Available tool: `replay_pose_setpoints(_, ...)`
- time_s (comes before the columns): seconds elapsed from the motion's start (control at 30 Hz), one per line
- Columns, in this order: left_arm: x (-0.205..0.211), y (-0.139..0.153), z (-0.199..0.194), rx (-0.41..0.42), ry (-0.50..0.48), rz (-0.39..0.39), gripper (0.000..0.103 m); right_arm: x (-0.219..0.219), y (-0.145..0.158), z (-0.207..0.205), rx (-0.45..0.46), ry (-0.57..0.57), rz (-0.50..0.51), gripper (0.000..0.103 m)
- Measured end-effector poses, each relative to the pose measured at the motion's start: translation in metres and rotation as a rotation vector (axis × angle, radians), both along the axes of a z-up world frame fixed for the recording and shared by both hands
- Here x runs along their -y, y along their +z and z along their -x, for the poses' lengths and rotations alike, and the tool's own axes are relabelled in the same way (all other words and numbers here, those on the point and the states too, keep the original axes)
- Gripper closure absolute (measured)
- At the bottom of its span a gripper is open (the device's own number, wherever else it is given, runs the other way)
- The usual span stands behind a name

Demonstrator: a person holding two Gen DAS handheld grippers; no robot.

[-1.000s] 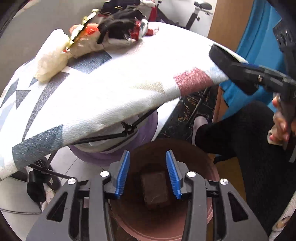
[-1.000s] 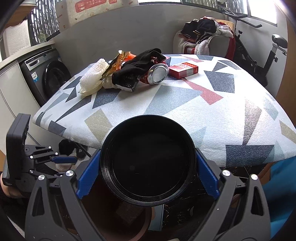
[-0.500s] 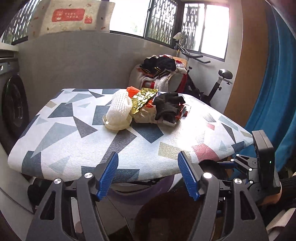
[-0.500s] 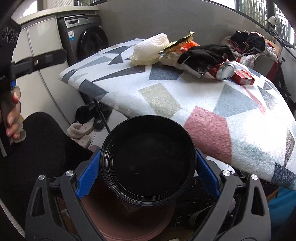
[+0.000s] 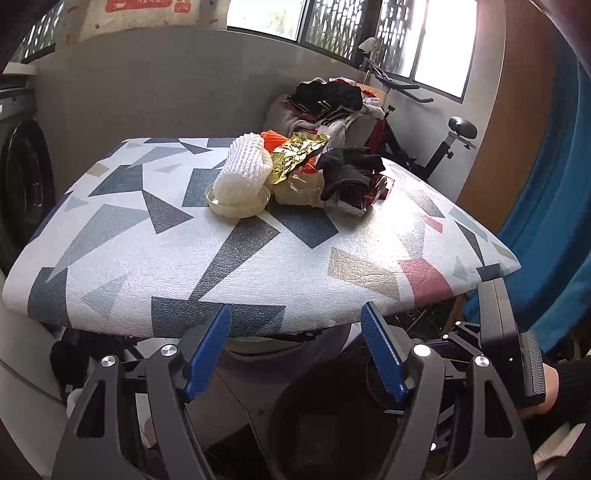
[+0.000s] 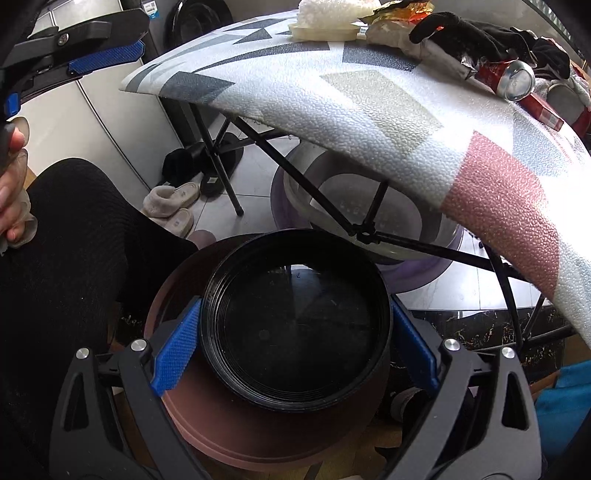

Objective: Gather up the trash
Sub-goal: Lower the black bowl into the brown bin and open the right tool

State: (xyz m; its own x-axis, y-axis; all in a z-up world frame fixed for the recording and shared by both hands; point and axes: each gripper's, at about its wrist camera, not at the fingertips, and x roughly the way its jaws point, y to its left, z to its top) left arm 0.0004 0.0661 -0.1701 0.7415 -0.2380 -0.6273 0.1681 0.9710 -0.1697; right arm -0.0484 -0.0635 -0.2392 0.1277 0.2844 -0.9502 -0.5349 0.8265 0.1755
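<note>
From the left wrist we look over the left gripper (image 5: 295,350) at a table (image 5: 258,266) covered in a cloth of grey, blue and pink triangles. Our jaws are opening, wide apart with nothing between them, and they hang just short of the table's near edge. The trash sits in a heap at the far middle of the table: a white foam net (image 5: 245,170) resting in a shallow plastic lid (image 5: 236,206), gold foil (image 5: 299,155) beside it, crumpled paper (image 5: 299,188), and a black glove (image 5: 349,171) draped over a red wrapper. Behind the table stand a chair piled with clothes (image 5: 328,99) and an exercise bike (image 5: 443,144). Low at the right edge we see the back of the right gripper (image 5: 506,354) — its hand only partly in view. Below our jaws is a dark bin (image 5: 332,424) with a flat block lying in it.

From the right wrist, the right gripper (image 6: 291,343) is clamped on a round black tub (image 6: 295,328), both blue pads pressed against its rim. The tub hangs over the brown bin (image 6: 236,428), below the table's edge. On the table above lie the glove (image 6: 480,33) and a red can (image 6: 511,79) on its side, next to a red box (image 6: 543,109). Slippers (image 6: 171,206) sit on the tiled floor under the table, and a purple basin (image 6: 417,277) stands behind the tub. At the upper left the left gripper (image 6: 107,55) shows one blue pad.
</note>
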Motion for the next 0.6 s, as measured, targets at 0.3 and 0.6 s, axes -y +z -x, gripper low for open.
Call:
replay_pose_setpoints(0.3, -0.007, -0.002, -0.003, -0.017, 0.026, 0.029, 0.025, 0.009, 0.001, 0.001, -0.005, -0.025, -0.01, 0.01)
replay_pose_setpoints(0.6, -0.006, -0.003, -0.004, -0.022, 0.036, 0.014, 0.006, 0.022, 0.01, -0.003, 0.022, -0.06, 0.002, 0.006)
